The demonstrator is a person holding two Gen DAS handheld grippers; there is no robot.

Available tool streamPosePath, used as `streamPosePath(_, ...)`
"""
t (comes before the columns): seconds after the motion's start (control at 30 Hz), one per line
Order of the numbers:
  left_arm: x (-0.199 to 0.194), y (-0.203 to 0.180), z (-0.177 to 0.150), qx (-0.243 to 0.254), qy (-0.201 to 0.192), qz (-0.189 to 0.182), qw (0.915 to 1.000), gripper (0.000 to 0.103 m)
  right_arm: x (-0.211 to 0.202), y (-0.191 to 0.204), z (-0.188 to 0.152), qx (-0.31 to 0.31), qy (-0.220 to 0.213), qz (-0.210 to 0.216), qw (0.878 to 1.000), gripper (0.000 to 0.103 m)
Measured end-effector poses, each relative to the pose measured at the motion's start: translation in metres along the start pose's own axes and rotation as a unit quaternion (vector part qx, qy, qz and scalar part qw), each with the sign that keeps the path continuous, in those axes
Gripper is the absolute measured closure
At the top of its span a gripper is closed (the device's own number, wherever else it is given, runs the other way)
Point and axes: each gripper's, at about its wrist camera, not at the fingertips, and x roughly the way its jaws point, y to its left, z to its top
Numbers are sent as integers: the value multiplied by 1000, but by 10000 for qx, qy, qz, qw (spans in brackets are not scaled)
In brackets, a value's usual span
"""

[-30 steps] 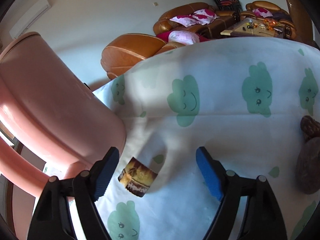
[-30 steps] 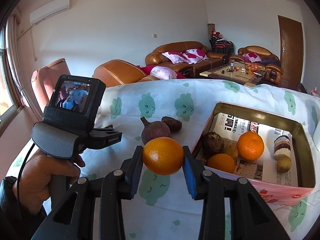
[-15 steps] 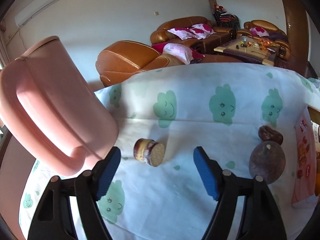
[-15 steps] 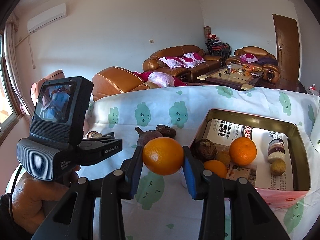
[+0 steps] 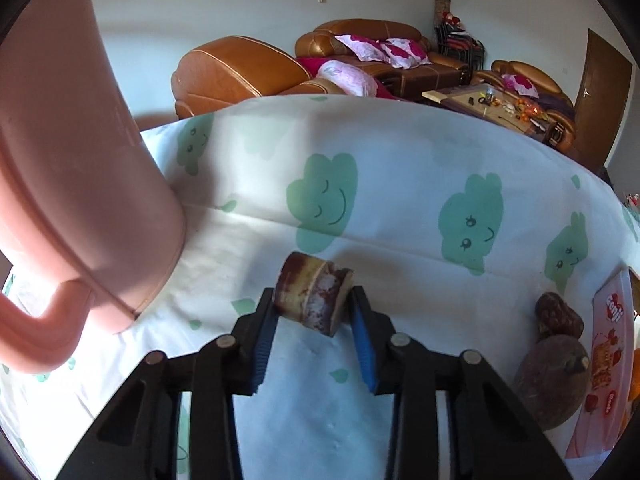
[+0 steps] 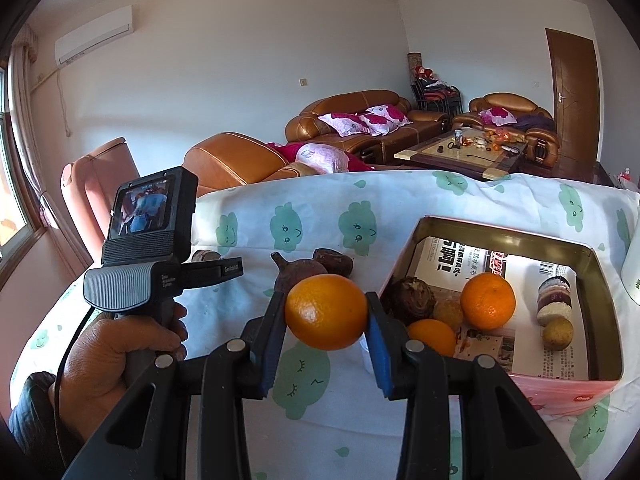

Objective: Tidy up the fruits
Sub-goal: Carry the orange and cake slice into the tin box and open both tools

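In the left wrist view, a short brown cut chunk with a pale end sits between the blue pads of my left gripper. The jaws are closing and both pads touch the chunk, just over the cloud-print cloth. In the right wrist view my right gripper is shut on an orange, held above the cloth beside a paper-lined tin box. The box holds two oranges and several smaller fruits. A round purple-brown fruit and a dark wrinkled one lie loose by the box.
A pink chair back stands close on the left at the table's edge. A person's hand grips the left tool's handle. Brown sofas and a coffee table lie beyond the table.
My left gripper, open a moment ago with the brown chunk lying on the cloth ahead, has swung onto it and closed around it. The right gripper and its orange have stayed put.
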Motion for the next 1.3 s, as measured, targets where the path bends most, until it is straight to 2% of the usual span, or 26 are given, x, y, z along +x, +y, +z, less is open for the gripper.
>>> streamPosePath(0.13,-7,7,-5,-187,-53,-561,9982,67,0,0,-2,-40,-73,-123,9999,63)
streamPosePath(0.4,-53,-2,-27,-16,-891,-839,9925,67,-12,-5,0,-56,-385,-273,9989,63)
streamPosePath(0.57,-86,-8,-45,265,-1469,-1042,9833,67,-20,-4,2,-157,-561,-358,9977,63)
streamPosePath(0.77,-118,-16,-66,464,-1871,-1146,9745,67,-30,-17,0,-162,-611,-504,9967,63)
streamPosePath(1.1,-137,-41,-82,706,-2029,-1451,9658,67,-55,-63,-2,-106,-758,-995,9921,63)
streamPosePath(1.3,-150,-62,-83,749,-2077,-1849,9576,67,-69,-111,4,204,-867,-1403,9861,63)
